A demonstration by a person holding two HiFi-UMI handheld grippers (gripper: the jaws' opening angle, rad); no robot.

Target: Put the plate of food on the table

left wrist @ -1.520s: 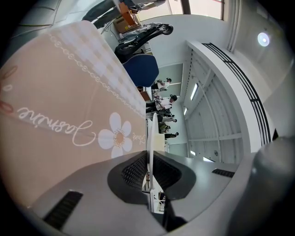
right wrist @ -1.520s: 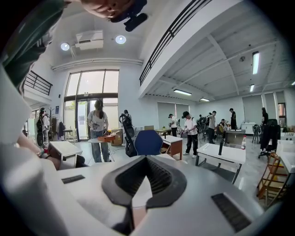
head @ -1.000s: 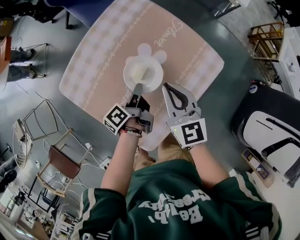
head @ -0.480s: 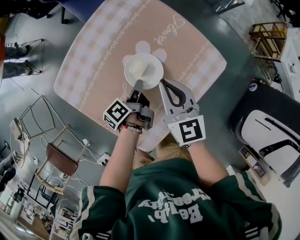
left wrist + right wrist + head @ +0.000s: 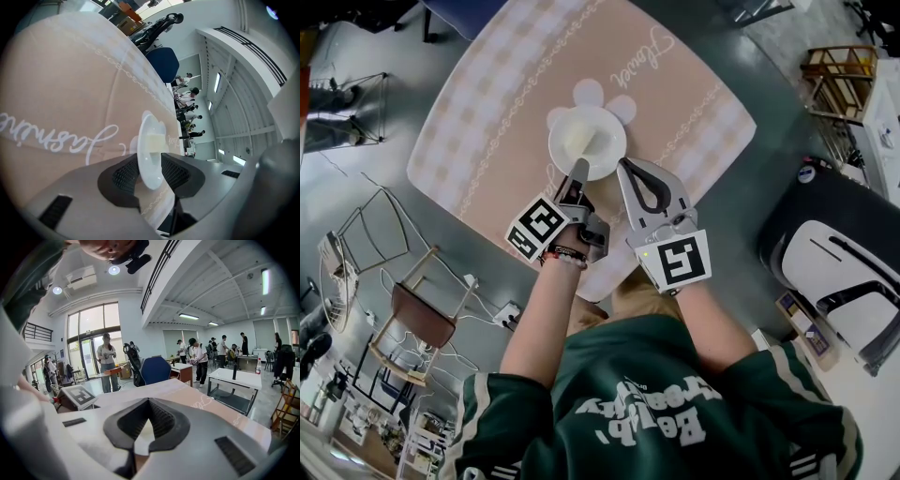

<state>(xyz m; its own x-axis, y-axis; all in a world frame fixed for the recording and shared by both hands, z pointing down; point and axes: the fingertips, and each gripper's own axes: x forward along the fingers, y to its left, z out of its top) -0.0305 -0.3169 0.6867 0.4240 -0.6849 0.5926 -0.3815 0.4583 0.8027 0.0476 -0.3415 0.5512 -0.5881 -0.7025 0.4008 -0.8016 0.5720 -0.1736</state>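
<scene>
Plate [image 5: 587, 141] sits around the middle of the table [image 5: 487, 112], left gripper [image 5: 578, 174] opening with the rim between its jaws, right gripper [image 5: 625, 169] closed, empty. Pull back crooked and a jaw could snag the rim and drag it

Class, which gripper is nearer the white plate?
Left. The left gripper straddles the near rim of the plate, jaws opening; the right gripper, shut, points at the rim just beside it.

Plate [image 5: 587, 142] down on the checked table [image 5: 502, 98], pale food in its middle. Left gripper [image 5: 578, 172] at the plate's six o'clock rim, jaws opening around it. Right gripper [image 5: 626, 169] hangs at five o'clock, tips together, just beside.
</scene>
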